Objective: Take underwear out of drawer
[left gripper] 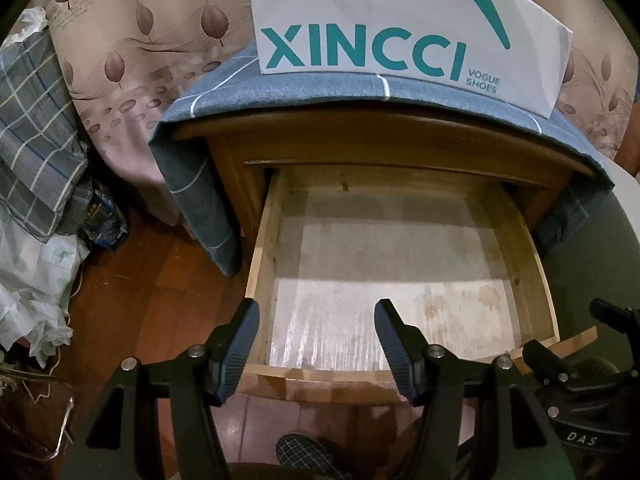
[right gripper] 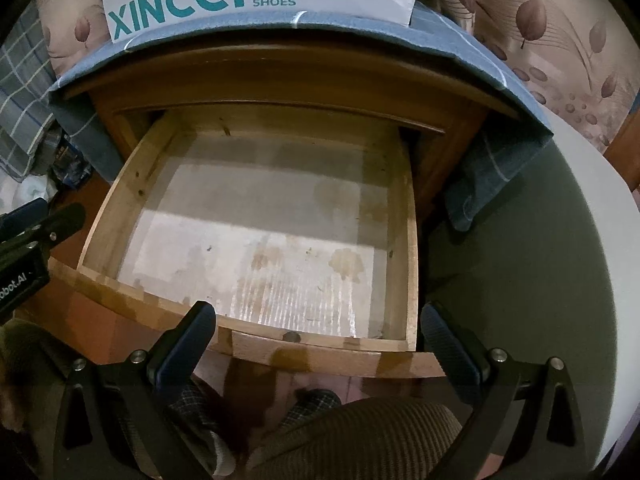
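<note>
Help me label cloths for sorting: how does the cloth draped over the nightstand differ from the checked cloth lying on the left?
The nightstand cloth is plain denim-blue with sparse white lines in large squares; the checked cloth is grey-green with a tight grid of pale and blue lines. The nightstand cloth lies smooth under a white shoe bag, its corners hanging down; the checked cloth is bunched in a heap beside the stand. Both carry a grid pattern.
</note>
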Tool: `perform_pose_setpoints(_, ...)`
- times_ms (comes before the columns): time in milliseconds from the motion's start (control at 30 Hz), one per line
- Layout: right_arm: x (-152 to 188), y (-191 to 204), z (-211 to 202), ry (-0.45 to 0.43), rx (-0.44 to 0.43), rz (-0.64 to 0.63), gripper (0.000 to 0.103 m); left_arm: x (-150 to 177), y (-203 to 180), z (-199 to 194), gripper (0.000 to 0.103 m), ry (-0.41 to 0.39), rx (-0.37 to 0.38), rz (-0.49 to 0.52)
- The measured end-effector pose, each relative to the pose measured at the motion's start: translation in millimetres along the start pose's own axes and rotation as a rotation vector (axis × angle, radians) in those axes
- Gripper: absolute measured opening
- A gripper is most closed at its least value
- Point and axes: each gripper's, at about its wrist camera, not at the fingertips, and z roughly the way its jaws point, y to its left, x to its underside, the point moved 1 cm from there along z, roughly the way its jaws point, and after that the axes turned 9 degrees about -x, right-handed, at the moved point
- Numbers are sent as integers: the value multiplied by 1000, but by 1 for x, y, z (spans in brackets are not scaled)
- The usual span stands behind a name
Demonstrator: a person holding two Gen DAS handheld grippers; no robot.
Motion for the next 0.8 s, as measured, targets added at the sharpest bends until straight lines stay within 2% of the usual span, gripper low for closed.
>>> perform_pose_setpoints(800,1,-1,1,3,0,1,102,-1,0,1,61,0,16,-4)
